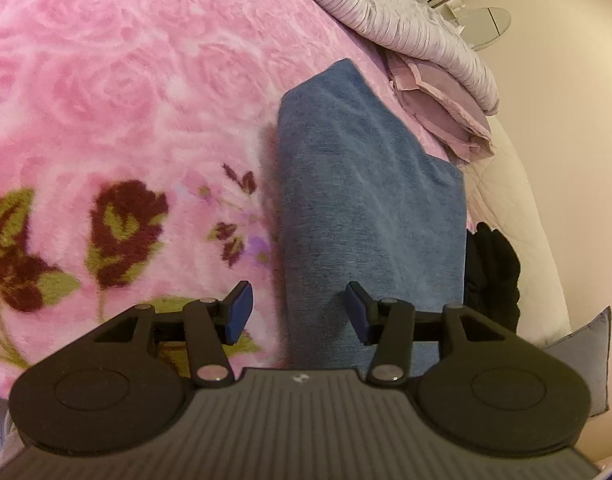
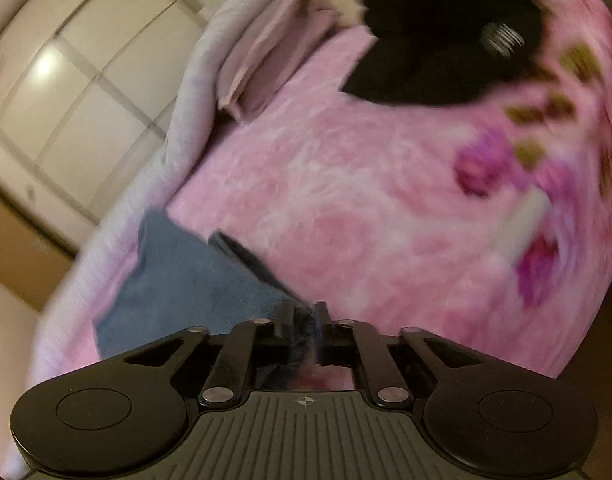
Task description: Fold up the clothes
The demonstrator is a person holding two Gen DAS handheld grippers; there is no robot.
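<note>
My left tool [image 1: 298, 312] stands released, its blue pads [image 1: 238, 312] spread wide with nothing pressed between them, hovering over the near end of the folded blue garment [image 1: 366, 184]. That garment lies flat on the pink rose blanket [image 1: 126, 100] of the bed, near the bed's right edge as my left camera sees it. Beyond its far end sits a small stack of mauve folded cloth [image 1: 442, 120], touching the striped lilac bedding [image 1: 402, 20] heaped at the far edge. A black garment [image 1: 494, 268] lies bunched at the bed's right edge, just beside the blue one.

My right tool [image 2: 304, 316] has its fingers close together; dark fabric shows in the narrow gap, but the view is blurred and I cannot tell whether they pinch it. The blue garment [image 2: 186, 280] lies just left of it.
</note>
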